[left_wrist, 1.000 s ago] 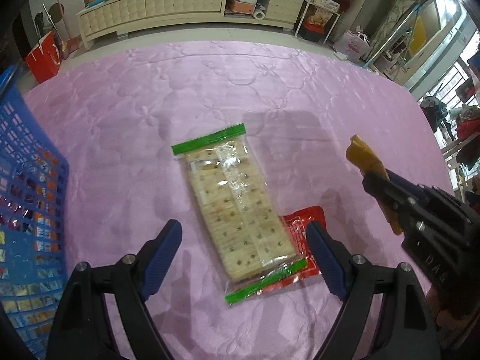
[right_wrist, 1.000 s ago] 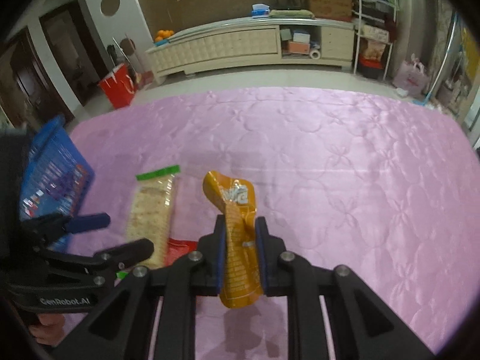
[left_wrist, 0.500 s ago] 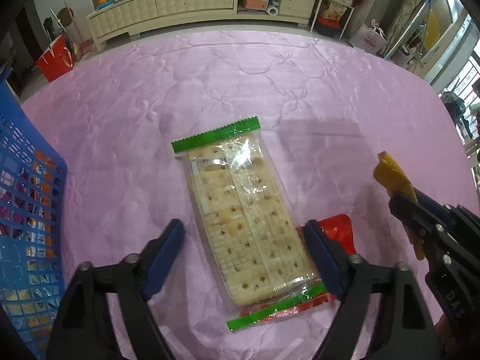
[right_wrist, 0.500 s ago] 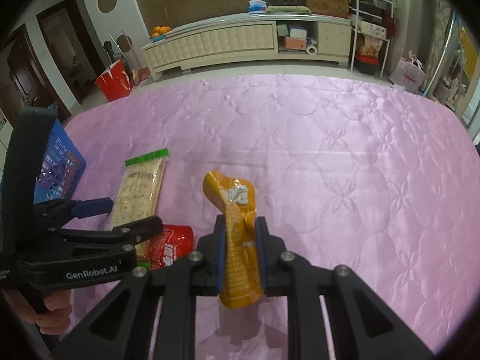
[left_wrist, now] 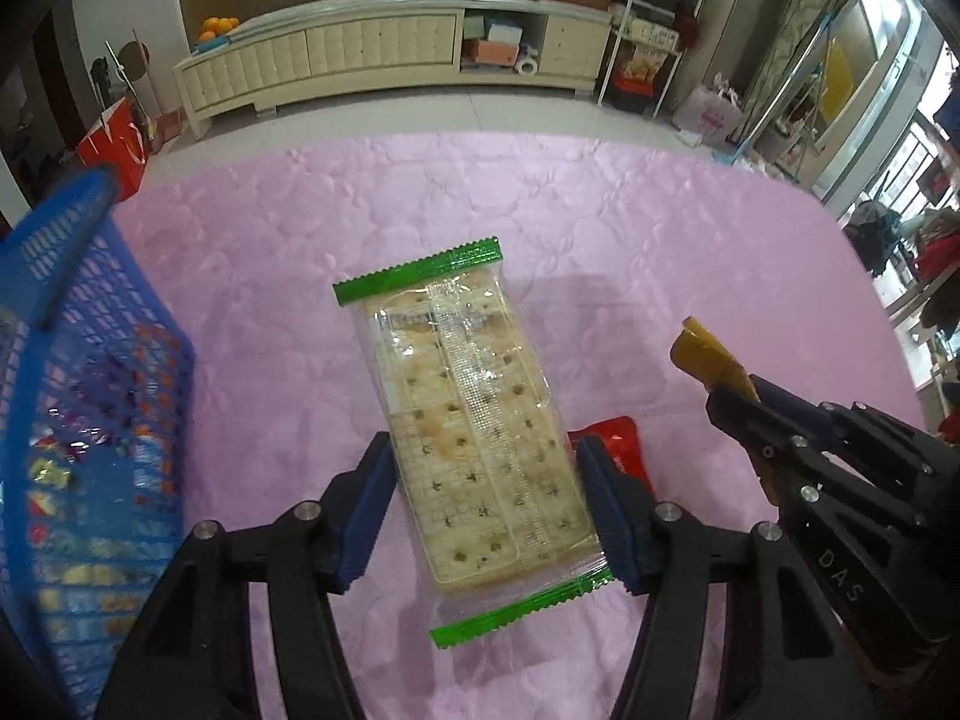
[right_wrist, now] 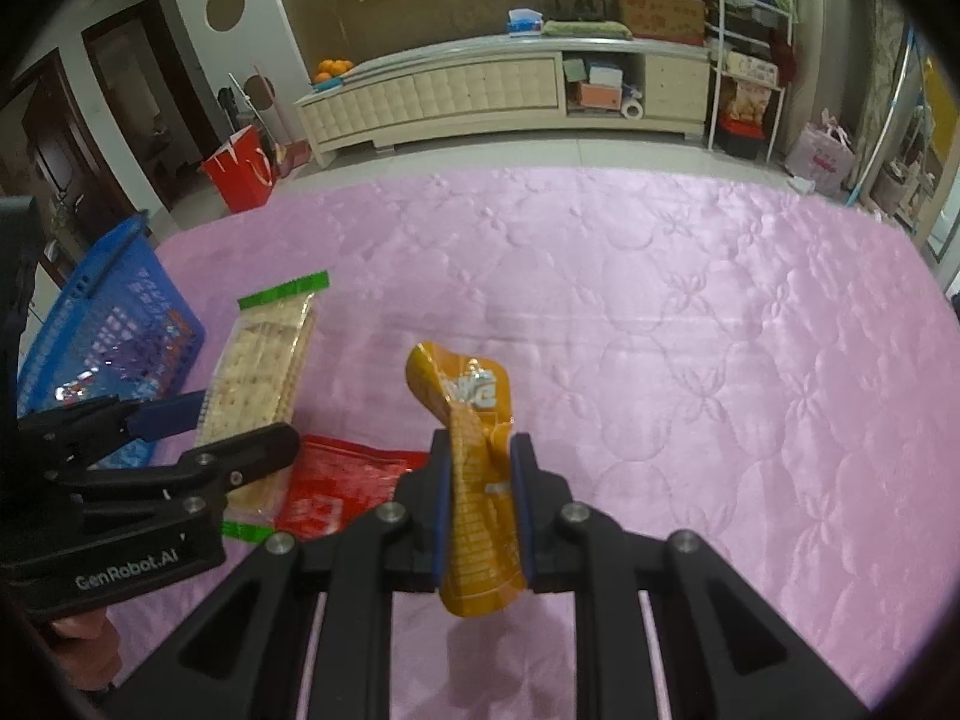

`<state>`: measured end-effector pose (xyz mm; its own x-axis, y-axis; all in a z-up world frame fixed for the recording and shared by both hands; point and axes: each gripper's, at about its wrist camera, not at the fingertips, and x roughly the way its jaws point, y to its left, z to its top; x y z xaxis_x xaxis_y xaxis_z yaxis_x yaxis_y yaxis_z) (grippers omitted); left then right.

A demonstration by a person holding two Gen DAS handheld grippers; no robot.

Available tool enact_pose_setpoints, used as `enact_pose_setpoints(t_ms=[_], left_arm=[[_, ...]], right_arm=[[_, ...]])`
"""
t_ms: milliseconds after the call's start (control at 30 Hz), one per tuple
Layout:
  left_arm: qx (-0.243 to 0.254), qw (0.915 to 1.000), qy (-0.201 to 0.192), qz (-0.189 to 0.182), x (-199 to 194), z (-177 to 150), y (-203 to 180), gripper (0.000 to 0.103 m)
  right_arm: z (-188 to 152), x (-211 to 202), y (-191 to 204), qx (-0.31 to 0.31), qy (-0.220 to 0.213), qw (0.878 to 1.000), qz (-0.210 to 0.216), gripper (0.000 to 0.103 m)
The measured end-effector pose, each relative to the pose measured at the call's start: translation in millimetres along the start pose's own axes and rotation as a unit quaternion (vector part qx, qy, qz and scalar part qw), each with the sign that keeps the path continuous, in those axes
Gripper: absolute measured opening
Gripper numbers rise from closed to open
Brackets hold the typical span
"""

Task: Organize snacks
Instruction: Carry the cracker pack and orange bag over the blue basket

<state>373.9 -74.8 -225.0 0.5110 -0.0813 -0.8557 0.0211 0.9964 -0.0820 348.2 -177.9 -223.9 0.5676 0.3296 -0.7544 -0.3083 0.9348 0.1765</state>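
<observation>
Left gripper (left_wrist: pixel 486 480), marked "GenRobot.AI", closing on cracker pack (left_wrist: pixel 474 438), pads touching its sides. Right gripper (right_wrist: pixel 480 504), lettered "DAS", pinching orange snack pouch (right_wrist: pixel 474 480); pouch print unreadable.

We see open pink quilted cloth (right_wrist: pixel 690 330) ahead and right; the blue plastic mesh basket (left_wrist: pixel 90 396) blocks the left.

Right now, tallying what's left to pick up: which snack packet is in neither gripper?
The flat red foil packet, lying on the pink quilted cloth. The clear green-edged cracker pack sits between the closing left gripper; the right gripper clamps the orange pouch.
</observation>
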Motion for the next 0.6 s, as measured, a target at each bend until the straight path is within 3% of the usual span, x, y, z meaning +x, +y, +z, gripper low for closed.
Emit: enact_pose_setpoints(t_ms=[367, 600], left_arm=[[0.017, 0.9969, -0.075, -0.020, -97.0, -13.4, 3.1, 0.058], [0.021, 0.9929, -0.114, -0.027, -157.8, -34.4, 29.9, 0.058]], right_arm=[[14.7, -86.6, 45.3, -0.035, -0.052, 0.998, -0.010, 0.022], [17.3, -132.4, 83.9, -0.059, -0.082, 0.995, -0.011, 0.022]])
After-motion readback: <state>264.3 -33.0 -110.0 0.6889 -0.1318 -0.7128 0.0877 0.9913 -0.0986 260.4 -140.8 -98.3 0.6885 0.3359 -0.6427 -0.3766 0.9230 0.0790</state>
